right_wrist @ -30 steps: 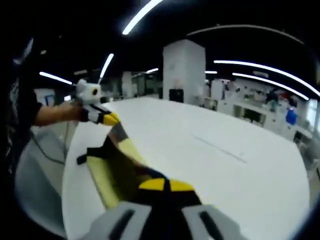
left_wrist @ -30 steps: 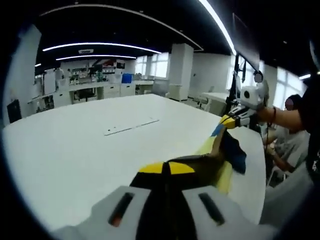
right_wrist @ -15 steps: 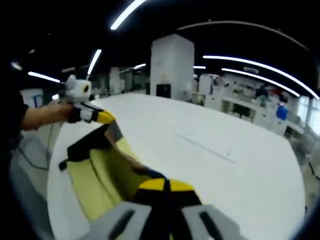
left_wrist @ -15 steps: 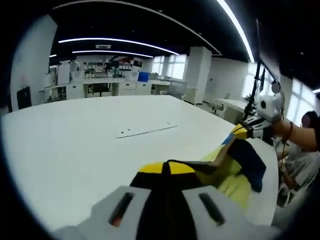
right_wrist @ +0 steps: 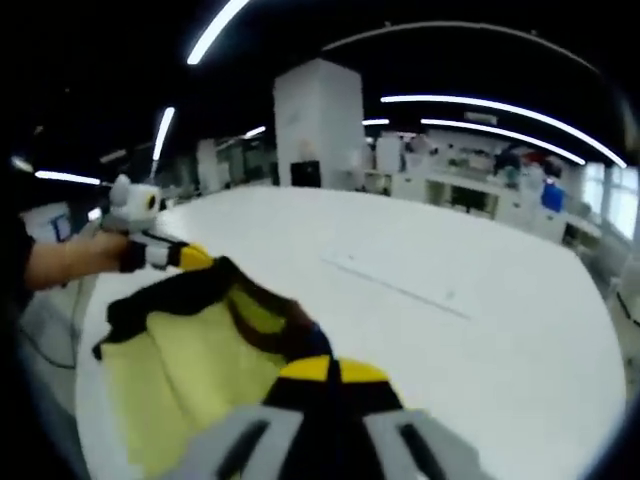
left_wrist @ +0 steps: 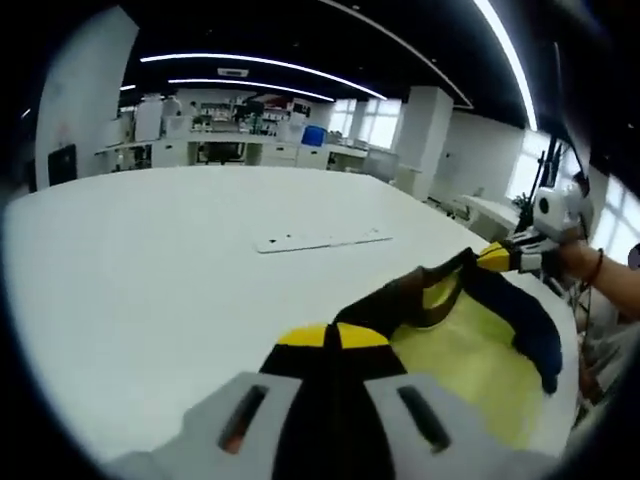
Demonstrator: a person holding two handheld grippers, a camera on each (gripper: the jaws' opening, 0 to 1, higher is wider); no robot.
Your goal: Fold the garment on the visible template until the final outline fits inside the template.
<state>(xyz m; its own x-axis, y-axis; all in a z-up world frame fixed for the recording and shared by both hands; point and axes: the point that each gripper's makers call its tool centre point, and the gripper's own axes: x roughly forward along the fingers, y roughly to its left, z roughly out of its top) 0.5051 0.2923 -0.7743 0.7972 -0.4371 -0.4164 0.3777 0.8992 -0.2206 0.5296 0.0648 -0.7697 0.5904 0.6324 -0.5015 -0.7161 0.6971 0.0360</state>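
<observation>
Change since the earlier frames: the soft yellow fabric garment with dark navy collar and sleeve trim (left_wrist: 470, 350) has been spread wider between the two grippers, more of its yellow panel being shown, and the pale template outline taped on the table (left_wrist: 322, 240) has been brought nearer ahead of the left gripper (left_wrist: 333, 336). Left gripper: yellow-tipped jaws pressed together on the dark collar edge. Right gripper (right_wrist: 330, 370): jaws likewise closed on the garment's edge. Location: garment held stretched between the grippers, just above the large white table (left_wrist: 150, 260), short of the template, which lies ahead and well apart. Risks, as judged: fabric could be pulled from a pinch if the spread is widened further; the loose sleeve could be dragged under and creased on lowering; the garment could be laid off the outline.
</observation>
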